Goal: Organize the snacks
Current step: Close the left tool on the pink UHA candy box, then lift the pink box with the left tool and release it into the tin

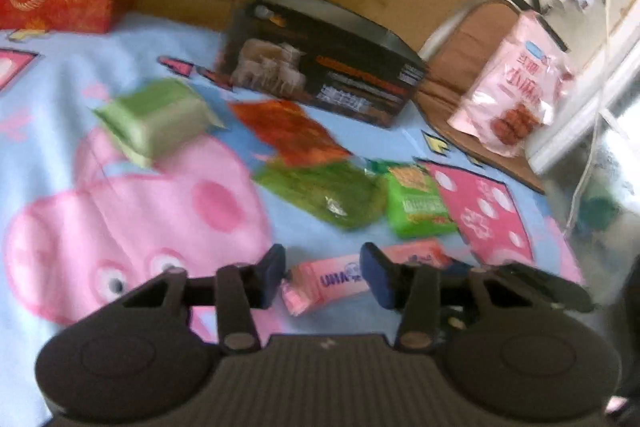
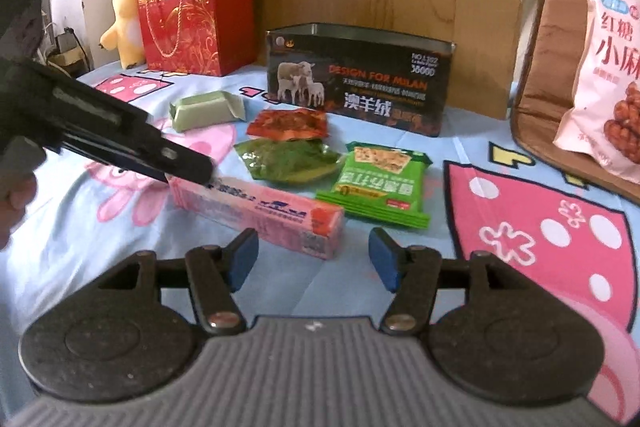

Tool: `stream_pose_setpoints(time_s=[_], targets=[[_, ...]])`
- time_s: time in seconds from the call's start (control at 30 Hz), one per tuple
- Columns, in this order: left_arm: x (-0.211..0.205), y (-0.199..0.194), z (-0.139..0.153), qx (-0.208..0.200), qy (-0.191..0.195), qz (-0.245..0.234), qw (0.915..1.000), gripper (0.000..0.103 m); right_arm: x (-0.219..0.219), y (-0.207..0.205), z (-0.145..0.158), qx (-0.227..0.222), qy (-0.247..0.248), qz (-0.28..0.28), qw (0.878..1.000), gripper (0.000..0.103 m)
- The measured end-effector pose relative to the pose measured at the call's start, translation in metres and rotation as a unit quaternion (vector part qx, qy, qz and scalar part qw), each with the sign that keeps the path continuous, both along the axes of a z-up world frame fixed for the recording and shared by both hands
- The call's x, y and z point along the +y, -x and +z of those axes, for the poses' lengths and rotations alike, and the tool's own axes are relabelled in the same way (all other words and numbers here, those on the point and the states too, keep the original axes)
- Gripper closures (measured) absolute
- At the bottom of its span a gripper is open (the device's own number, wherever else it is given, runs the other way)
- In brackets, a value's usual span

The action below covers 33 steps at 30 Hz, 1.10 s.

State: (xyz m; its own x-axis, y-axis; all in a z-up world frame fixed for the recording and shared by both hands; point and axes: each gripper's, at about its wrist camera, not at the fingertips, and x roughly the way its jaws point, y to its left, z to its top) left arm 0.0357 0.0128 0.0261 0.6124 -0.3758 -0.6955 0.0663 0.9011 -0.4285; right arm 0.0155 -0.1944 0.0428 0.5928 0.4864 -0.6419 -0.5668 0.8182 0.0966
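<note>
A long pink snack pack (image 1: 332, 281) (image 2: 256, 213) lies flat on the cartoon blanket (image 1: 60, 87). My left gripper (image 1: 324, 267) (image 2: 192, 167) hangs over its far end with the jaws apart; that end sits between the fingers and the pads do not clearly press it. My right gripper (image 2: 313, 247) stands open and empty just short of the pack's near end. Beyond lie a pale green pack (image 2: 206, 109), a red-orange pouch (image 2: 288, 123), a dark green pouch (image 2: 284, 159) and a bright green cracker pack (image 2: 380, 183). An open black tin (image 2: 360, 79) stands behind them.
A red gift bag (image 2: 196, 15) and plush toys (image 2: 124, 15) stand at the back left against a brown board. A big pink snack bag (image 2: 604, 67) leans on a brown chair cushion (image 2: 548, 67) at the right. A hand (image 2: 12, 203) holds the left gripper.
</note>
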Motion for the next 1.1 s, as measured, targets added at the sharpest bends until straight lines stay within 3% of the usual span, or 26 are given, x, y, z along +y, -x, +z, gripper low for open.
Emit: stream_pose_setpoints(time_s=[0.1,0.3,0.63,0.73,0.93,1.03,1.1], targets=[[-0.004,0.004,0.008,-0.015,-0.023,-0.003,0.9996,0.061,0.009,0.007,0.001,-0.02,0.022,-0.016,0.999,0.056],[0.002,0.006,0.028,-0.045,-0.02,-0.015,0.9987,0.064,0.001,0.013,0.016,-0.037,-0.009,-0.031,0.999,0.062],[-0.007,0.027,0.006,-0.022,-0.024,-0.05,0.9982,0.064,-0.012,0.039,0.008,0.022,-0.014,-0.042,0.999,0.06],[-0.006,0.039,0.008,-0.035,-0.036,-0.057,0.9971,0.056,-0.009,0.055,0.008,0.005,-0.002,-0.03,1.0,0.058],[0.023,0.062,0.026,-0.065,-0.024,-0.024,0.9973,0.049,-0.015,0.061,0.01,-0.029,0.01,-0.026,0.999,0.041],[0.038,0.066,0.023,-0.043,0.022,-0.009,0.9988,0.048,-0.019,0.064,0.011,-0.058,0.01,-0.02,0.998,0.024],[0.043,0.063,0.015,-0.019,0.062,-0.011,0.9978,0.048,-0.021,0.066,0.012,-0.08,0.004,-0.004,0.997,0.019]])
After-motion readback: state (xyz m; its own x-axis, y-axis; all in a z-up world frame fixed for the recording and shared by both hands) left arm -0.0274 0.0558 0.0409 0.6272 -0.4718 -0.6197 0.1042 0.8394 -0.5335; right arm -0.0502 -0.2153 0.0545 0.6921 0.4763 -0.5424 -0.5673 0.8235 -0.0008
